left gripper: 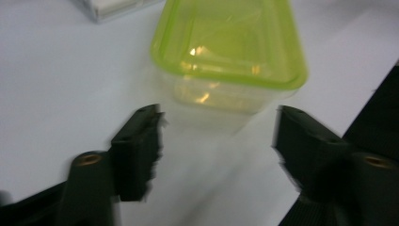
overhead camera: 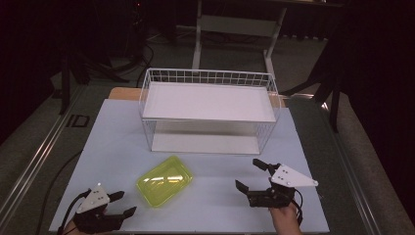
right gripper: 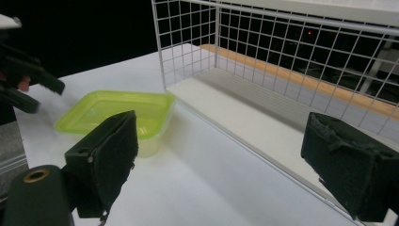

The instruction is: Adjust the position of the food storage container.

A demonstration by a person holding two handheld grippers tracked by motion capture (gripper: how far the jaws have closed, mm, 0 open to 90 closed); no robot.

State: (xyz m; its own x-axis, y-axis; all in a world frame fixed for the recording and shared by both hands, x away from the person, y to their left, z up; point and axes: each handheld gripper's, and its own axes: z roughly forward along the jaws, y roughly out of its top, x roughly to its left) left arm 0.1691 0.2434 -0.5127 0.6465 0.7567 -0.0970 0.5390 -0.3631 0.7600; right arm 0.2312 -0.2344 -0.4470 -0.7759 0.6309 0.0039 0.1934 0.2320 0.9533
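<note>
1. The translucent lime-green plastic container (overhead camera: 164, 180) lies untouched on the white table (overhead camera: 215, 196), in front of the white wire rack (overhead camera: 210, 110).
2. The left gripper (overhead camera: 122, 203) nears it, jaws apart and empty.
3. The right gripper (overhead camera: 248, 175) hangs spread wide, empty; grasping remains.

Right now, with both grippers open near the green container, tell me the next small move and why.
Probably ease the left gripper forward so its open jaws straddle the near end of the green container, then close. In the left gripper view the container sits just ahead of the jaws, roughly centred between them and not yet touched. The right gripper is open and farther off, beside the wire rack.
</note>
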